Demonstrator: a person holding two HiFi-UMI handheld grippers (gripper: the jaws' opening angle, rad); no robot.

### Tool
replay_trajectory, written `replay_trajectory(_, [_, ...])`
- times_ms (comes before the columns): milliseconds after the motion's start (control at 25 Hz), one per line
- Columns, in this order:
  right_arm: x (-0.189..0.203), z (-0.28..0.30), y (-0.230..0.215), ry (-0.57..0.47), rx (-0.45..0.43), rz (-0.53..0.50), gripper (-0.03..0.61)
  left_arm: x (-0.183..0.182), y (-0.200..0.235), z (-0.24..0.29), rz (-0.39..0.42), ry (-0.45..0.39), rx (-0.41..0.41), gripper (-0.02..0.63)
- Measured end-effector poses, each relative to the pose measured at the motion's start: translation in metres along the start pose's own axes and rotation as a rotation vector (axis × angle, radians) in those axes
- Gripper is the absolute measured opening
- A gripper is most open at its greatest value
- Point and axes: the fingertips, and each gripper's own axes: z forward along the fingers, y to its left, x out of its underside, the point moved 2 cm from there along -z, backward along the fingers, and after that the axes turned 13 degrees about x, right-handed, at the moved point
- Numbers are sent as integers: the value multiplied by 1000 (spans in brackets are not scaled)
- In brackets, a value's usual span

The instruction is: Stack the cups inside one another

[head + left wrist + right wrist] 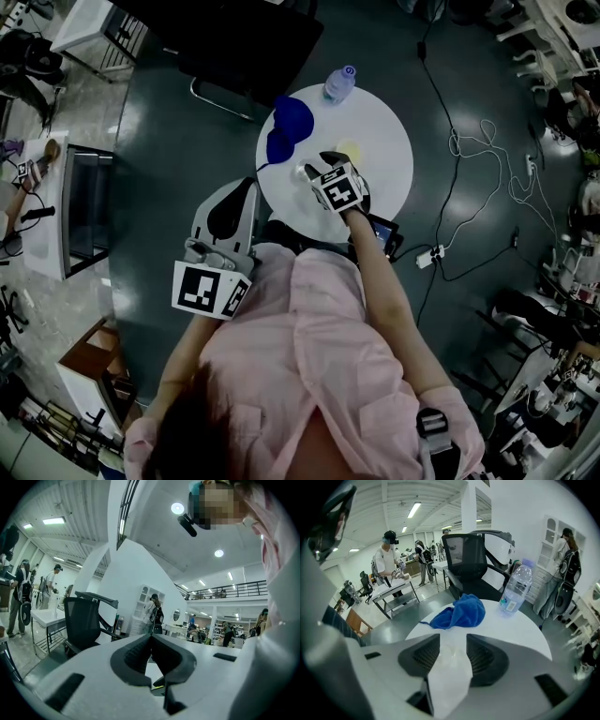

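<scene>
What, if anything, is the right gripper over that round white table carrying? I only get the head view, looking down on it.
Observer: In the right gripper view, a pale see-through cup stands between the wide-spread fingers of the right gripper.
Operator: And the left one?
Observer: The left gripper has its fingers together, nothing between them.
Operator: What does it face?
Observer: A black office chair, with a person standing beyond it by a white cabinet.

Blue cloth (287, 127), white table (384, 178), possibly pale yellow cup (349, 148)
</scene>
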Motion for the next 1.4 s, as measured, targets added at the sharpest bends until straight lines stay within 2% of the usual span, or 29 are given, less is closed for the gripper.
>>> replay_trajectory(480, [-1, -5, -3, -5, 12, 69, 173, 0, 0, 6, 0, 1, 25, 18])
replay_trajectory(1120, [26, 17, -2, 85, -27, 125, 172, 0, -1, 6, -1, 3, 30, 17])
replay_trajectory(1400, [18, 14, -3, 67, -20, 158, 172, -1, 2, 6, -9, 4, 27, 17])
